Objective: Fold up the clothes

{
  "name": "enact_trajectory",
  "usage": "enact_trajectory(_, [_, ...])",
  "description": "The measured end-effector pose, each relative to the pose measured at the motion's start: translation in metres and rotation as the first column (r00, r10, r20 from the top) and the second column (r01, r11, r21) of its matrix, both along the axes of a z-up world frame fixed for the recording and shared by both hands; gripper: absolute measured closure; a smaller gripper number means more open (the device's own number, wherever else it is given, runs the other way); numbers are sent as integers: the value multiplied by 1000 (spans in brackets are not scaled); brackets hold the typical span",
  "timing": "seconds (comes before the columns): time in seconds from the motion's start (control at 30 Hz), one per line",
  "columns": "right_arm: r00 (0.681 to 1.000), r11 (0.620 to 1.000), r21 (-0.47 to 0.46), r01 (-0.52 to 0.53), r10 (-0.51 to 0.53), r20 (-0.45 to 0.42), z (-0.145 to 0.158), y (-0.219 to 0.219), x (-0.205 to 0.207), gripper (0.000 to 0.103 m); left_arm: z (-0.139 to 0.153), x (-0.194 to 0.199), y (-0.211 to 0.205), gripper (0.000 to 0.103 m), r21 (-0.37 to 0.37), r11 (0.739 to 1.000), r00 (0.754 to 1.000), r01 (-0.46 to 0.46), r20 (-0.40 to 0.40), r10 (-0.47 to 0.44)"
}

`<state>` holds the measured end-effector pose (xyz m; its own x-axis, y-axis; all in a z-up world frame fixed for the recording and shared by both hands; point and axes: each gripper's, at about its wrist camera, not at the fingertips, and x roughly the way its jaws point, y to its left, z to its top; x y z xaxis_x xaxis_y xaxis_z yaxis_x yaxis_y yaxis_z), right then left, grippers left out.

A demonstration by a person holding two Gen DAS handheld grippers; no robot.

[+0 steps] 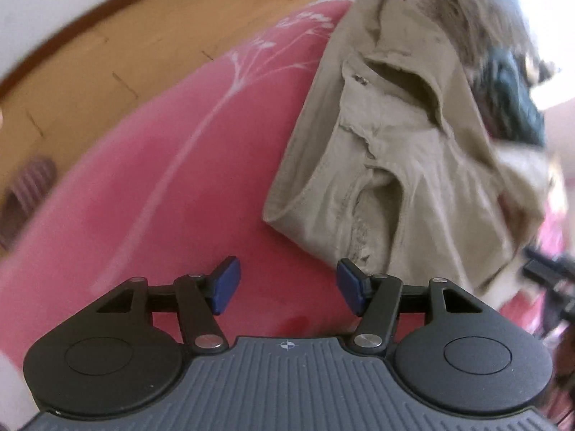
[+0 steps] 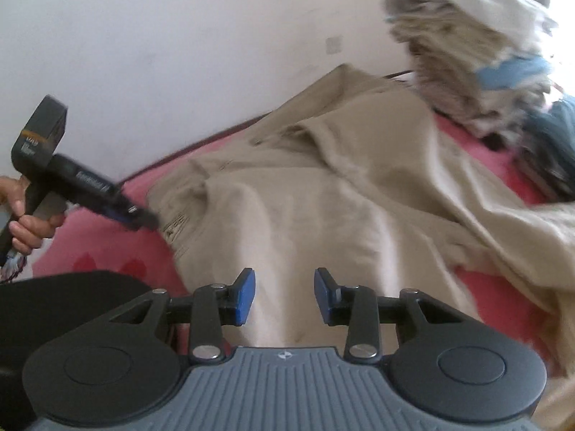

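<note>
Crumpled khaki trousers (image 1: 388, 165) lie on a pink bed sheet (image 1: 161, 179), with the waistband and fly turned up. My left gripper (image 1: 289, 283) hovers open over bare sheet just beside the trousers' near corner, and nothing is between its blue pads. In the right wrist view the same khaki trousers (image 2: 323, 197) spread across the bed. My right gripper (image 2: 284, 291) stands open above the cloth, pads apart and not pressing on it. A hand holds the left gripper (image 2: 145, 217) at the left, its tip at the trousers' edge.
A heap of mixed clothes (image 2: 467, 64) sits at the head of the bed, with dark and blue garments (image 2: 553, 143) beside it. A wooden floor (image 1: 107, 54) with a slipper (image 1: 28, 186) lies past the bed's edge. A white wall (image 2: 179, 54) runs along the far side.
</note>
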<state>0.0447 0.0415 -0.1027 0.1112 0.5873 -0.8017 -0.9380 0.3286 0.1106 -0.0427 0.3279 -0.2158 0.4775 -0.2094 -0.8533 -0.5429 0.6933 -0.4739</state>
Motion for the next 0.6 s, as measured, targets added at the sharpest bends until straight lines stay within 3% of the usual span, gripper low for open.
enact_trajectory(0.13, [998, 998, -19, 59, -59, -8, -5, -7, 3, 64, -8, 0, -9, 28, -1, 994, 990, -110, 89, 110])
enact_trajectory(0.27, [984, 983, -62, 174, -171, 54, -4, -40, 9, 64, -3, -1, -10, 34, -28, 981, 968, -190, 161, 192])
enact_trajectory(0.37, [935, 934, -43, 356, -356, 16, 6, -81, 34, 63, 2, 2, -11, 38, -40, 982, 962, -184, 198, 188])
enact_trajectory(0.47, [810, 815, -13, 580, -578, -100, 16, -134, 62, 60, -7, 8, -16, 43, -40, 992, 985, -124, 119, 128])
enact_trajectory(0.5, [751, 759, -5, 651, -645, -142, 17, -154, 69, 59, -11, 8, -16, 49, -51, 990, 987, -130, 90, 134])
enact_trajectory(0.6, [531, 554, 4, 833, -797, -286, 13, -212, 85, 49, -10, 9, -17, 49, -64, 984, 982, -165, 79, 169])
